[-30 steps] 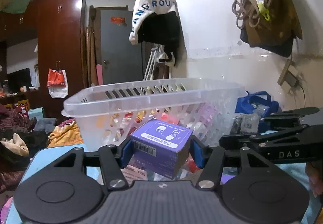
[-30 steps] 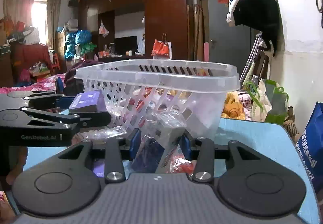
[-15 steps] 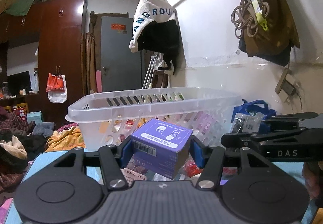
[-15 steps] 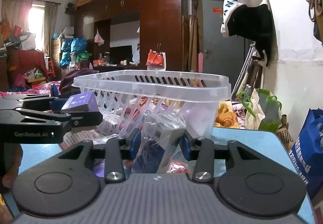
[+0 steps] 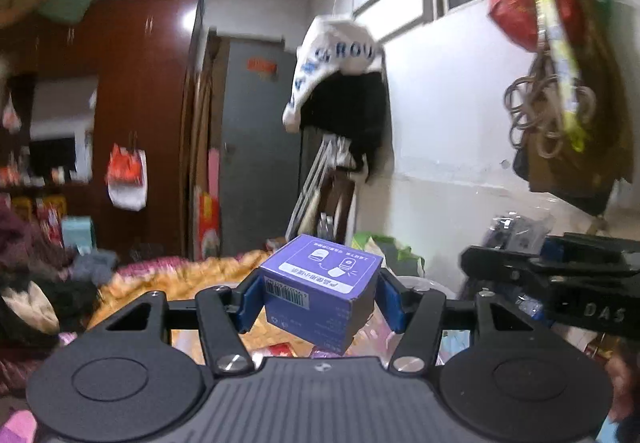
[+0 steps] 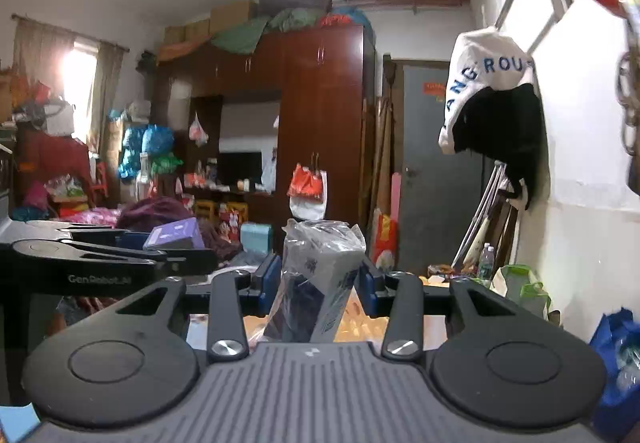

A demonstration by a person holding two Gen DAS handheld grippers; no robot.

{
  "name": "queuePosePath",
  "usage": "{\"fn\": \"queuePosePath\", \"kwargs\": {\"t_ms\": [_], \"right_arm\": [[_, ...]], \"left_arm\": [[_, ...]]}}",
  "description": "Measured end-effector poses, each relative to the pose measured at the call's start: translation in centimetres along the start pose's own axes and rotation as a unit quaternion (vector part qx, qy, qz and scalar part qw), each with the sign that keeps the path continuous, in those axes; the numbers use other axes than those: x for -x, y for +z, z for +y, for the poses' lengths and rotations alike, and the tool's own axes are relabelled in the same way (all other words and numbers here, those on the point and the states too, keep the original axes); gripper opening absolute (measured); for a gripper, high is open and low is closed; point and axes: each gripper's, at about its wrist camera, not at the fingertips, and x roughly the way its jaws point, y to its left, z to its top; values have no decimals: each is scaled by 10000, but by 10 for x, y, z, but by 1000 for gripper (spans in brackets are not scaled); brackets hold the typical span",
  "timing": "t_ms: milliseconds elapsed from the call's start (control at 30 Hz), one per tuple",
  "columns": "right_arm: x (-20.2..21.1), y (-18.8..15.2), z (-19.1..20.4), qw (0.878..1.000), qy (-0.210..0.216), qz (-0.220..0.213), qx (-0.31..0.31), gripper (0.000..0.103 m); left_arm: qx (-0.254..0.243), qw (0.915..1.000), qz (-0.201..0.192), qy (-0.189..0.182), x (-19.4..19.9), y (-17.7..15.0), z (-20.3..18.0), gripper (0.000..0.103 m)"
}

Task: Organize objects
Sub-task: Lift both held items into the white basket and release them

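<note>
My left gripper (image 5: 319,297) is shut on a purple box (image 5: 320,289) with a barcode on its side and holds it up in the air. My right gripper (image 6: 318,281) is shut on a grey box wrapped in clear plastic (image 6: 316,279). In the right wrist view the left gripper (image 6: 100,255) with the purple box (image 6: 174,234) is at my left at about the same height. In the left wrist view the right gripper (image 5: 560,279) is at my right. The clear basket is almost out of both views; only a sliver of its rim (image 5: 416,283) shows below the box.
A white wall (image 5: 460,163) with hung clothes and bags runs along the right. A blue bag (image 6: 616,355) sits at the lower right. A dark wardrobe (image 6: 320,115), a grey door (image 6: 432,163) and a cluttered bed (image 5: 160,283) lie behind.
Both grippers have risen with their boxes. The basket, which filled the middle of both views, has dropped below the frames.
</note>
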Motion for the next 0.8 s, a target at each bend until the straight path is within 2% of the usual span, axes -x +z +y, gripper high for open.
{"fn": "queuePosePath", "kwargs": {"t_ms": [67, 133, 167, 200, 233, 267, 300, 333, 367, 433, 500, 567, 600, 700, 800], "right_arm": [[-22, 3, -5, 9999, 43, 128, -76, 44], [-48, 0, -12, 9990, -94, 434, -78, 44], [-58, -5, -14, 9981, -172, 598, -16, 46], [-64, -11, -14, 9969, -245, 744, 49, 47], [-68, -16, -14, 9960, -348, 814, 95, 60], [-67, -20, -14, 9954, -493, 809, 105, 72], [-64, -22, -14, 9955, -624, 713, 84, 91], [-57, -24, -14, 9957, -730, 568, 46, 100], [-49, -25, -16, 9967, -670, 462, 11, 103], [-32, -25, -21, 9987, -370, 328, -90, 103], [-12, -25, -21, 9991, -252, 306, -149, 103], [3, -24, -19, 9990, -215, 378, -133, 103], [14, -29, -18, 9986, -215, 468, -84, 103], [26, -44, -17, 9973, -212, 700, 64, 103], [11, -64, -27, 9905, -99, 1363, -170, 103]], "left_arm": [[187, 9994, 294, 41, -23, 5, 6, 62], [294, 9983, 489, 73, -40, 3, 11, 63], [335, 9980, 519, 104, -45, 0, 14, 68], [396, 9976, 560, 120, -50, -3, 18, 84], [462, 9970, 610, 106, -53, -5, 22, 95], [533, 9967, 616, 14, -53, -8, 26, 95], [601, 9966, 547, -133, -48, -11, 33, 95], [629, 9967, 446, -260, -44, -12, 36, 96], [627, 9971, 286, -332, -36, -13, 40, 96], [655, 9970, -27, -419, -15, -16, 47, 103], [755, 9953, -274, -534, 3, -20, 52, 103], [649, 9965, -256, -469, 18, -26, 54, 103], [529, 9976, -171, -409, 23, -31, 55, 103], [94, 9977, 636, -209, 22, -50, 53, 103], [-153, 9935, 1095, 262, 22, -79, 48, 103]]}}
